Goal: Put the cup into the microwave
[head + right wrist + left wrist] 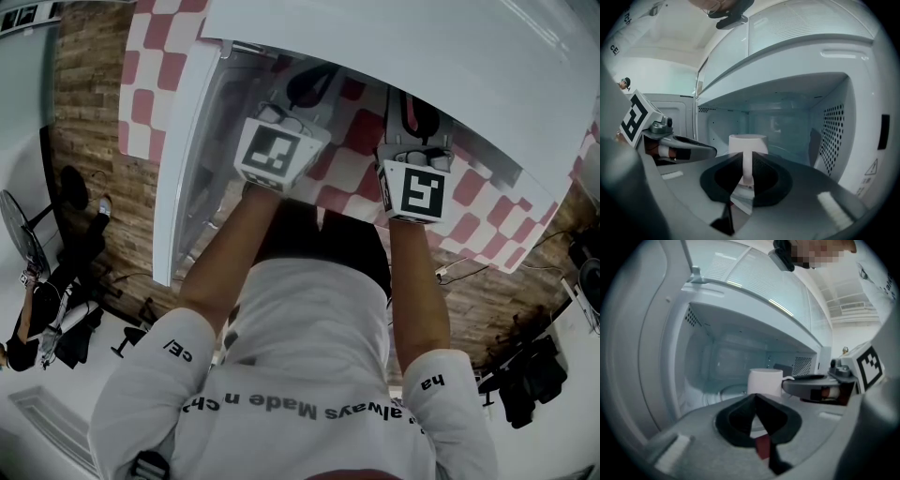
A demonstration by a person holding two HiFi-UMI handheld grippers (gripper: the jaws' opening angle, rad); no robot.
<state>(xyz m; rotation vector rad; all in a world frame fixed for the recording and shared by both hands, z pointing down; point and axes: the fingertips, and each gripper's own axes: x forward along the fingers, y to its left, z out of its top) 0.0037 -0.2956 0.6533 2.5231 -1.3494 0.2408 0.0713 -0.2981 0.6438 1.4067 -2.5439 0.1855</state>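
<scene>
Right gripper view shows the cup (pixel 748 143) most clearly. It is a plain white mug with straight sides and a flat rim, without any print on the part that is seen. Its handle (pixel 747 164) is a narrow white strip that points toward the camera. The right gripper (pixel 746 161) has its two black jaws closed on this handle, one on each side.

The cup is held upright inside the open cavity of the white microwave (pixel 832 136), near the front and about in the middle between the side walls. Its bottom is hidden behind the gripper body, so I cannot tell if it stands on the floor of the cavity or hangs above it.

From the left gripper view the same cup (pixel 765 380) is seen from its other side, with the right gripper (pixel 790 380) coming to the handle from the right. A round glass plate (pixel 731 391) lies on the cavity floor, to the left of the cup. The left gripper (pixel 755 398) has its jaws together at the tips and holds nothing; it is just before the cup, not touching it.

In the head view both grippers reach under the microwave top, above a red and white checked cloth (pixel 347 169), and the door (pixel 178 159) stands open at the left.
</scene>
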